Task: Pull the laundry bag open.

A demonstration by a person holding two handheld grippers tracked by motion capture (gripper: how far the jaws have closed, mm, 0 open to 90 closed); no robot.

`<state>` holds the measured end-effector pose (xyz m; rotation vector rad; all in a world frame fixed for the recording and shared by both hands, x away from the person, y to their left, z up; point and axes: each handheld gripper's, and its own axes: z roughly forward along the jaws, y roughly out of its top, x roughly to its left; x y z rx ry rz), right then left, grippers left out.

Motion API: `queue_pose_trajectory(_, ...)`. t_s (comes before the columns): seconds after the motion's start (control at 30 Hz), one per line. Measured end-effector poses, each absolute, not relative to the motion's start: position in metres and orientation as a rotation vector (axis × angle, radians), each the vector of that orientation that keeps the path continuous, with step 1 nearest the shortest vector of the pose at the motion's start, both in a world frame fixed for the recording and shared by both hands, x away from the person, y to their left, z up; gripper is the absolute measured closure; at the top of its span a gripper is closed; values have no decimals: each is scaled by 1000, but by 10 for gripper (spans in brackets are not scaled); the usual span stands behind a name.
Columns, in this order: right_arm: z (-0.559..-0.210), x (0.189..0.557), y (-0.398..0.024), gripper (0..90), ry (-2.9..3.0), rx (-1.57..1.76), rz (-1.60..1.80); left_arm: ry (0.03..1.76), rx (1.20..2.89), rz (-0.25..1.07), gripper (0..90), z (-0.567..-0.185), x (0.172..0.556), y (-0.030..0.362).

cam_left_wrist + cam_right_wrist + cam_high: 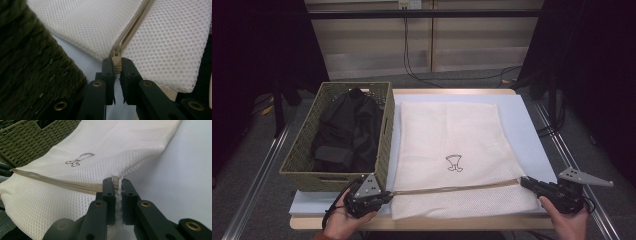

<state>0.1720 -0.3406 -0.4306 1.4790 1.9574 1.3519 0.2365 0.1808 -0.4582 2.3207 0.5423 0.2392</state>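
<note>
Our left gripper (117, 65) clamps the zipper pull (116, 65); the right gripper (118, 185) pinches the far zipper end (115, 181). Between them lies the mesh laundry bag (452, 140): light, limp, likely to bunch. We judge only pull and seam grippable.

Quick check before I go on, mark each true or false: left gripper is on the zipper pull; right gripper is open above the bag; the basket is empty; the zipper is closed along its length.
1. The left gripper pinches the zipper pull of the mesh laundry bag. True.
2. The right gripper is open above the bag. False: it is shut on the bag's edge at the zipper's other end.
3. The woven basket is empty. False: it holds dark clothing.
4. The zipper looks closed. True.
</note>
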Motion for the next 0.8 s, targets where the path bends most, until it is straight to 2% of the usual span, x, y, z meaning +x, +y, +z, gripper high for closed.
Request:
queue_pose_trajectory(0.5, -435, 170, -333, 852, 2010, 1448, 1283, 584, 2304, 256, 822, -463, 234, 193)
queue_pose_trajectory(0.8, -452, 171, -332, 850, 2051, 1489, 1240, 587, 2290, 255, 821, -467, 233, 193)
